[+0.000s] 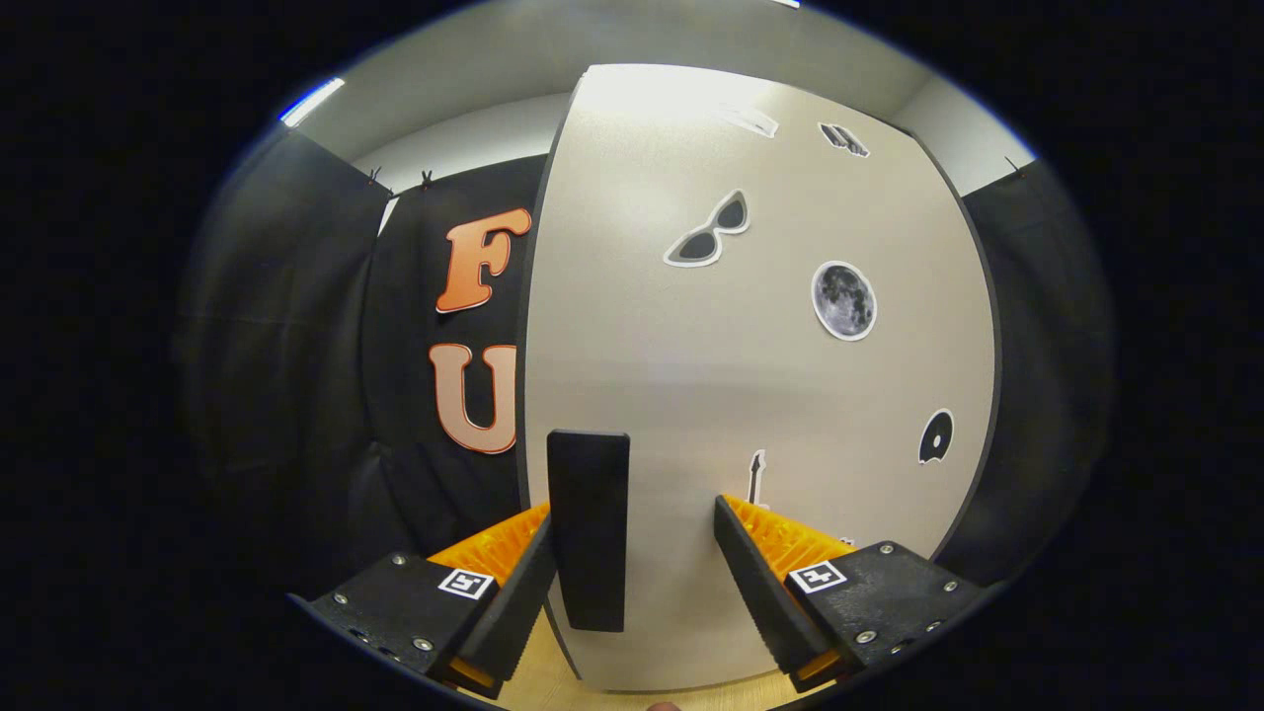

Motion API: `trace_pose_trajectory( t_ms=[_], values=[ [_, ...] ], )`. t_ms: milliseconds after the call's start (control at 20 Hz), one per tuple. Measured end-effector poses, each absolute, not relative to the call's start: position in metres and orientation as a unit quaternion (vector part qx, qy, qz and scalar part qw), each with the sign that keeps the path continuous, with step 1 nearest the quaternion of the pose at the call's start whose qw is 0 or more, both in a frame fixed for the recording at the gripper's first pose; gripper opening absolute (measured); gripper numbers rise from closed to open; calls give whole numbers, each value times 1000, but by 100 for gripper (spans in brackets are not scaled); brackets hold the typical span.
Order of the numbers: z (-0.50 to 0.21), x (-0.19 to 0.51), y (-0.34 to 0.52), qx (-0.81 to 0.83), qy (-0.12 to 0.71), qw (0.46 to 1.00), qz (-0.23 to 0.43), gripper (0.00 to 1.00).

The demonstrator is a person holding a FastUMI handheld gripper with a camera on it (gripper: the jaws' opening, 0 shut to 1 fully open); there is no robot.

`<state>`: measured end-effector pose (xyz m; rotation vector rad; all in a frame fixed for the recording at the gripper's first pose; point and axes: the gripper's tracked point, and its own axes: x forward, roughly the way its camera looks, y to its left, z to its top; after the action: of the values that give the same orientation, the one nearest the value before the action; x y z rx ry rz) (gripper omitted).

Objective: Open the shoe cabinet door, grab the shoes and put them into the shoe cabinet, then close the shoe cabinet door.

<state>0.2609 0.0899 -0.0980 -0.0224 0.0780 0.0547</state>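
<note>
The shoe cabinet door [750, 375] is a pale beige panel with dark edges, standing right in front of me and carrying several stickers. A black upright handle [589, 528] sits near the door's left edge, low down. My gripper [632, 523] is open. The handle stands between the fingers, close against the left finger [528, 583], with a wide gap to the right finger [755, 583]. Neither finger presses on it visibly.
Black booth cloth [296, 375] hangs to the left and right of the cabinet. A strip of light wooden floor [538, 681] shows below the door between the fingers. A white wall and ceiling light [312, 101] show above.
</note>
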Motion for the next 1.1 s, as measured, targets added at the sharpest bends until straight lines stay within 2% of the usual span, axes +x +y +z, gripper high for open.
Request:
trace_pose_trajectory(
  t_ms=[700, 1100],
  values=[
    [-86, 254, 95, -16, 33, 999, 14, 94],
    [-70, 209, 80, -7, 28, 1000, 8, 94]
  ],
)
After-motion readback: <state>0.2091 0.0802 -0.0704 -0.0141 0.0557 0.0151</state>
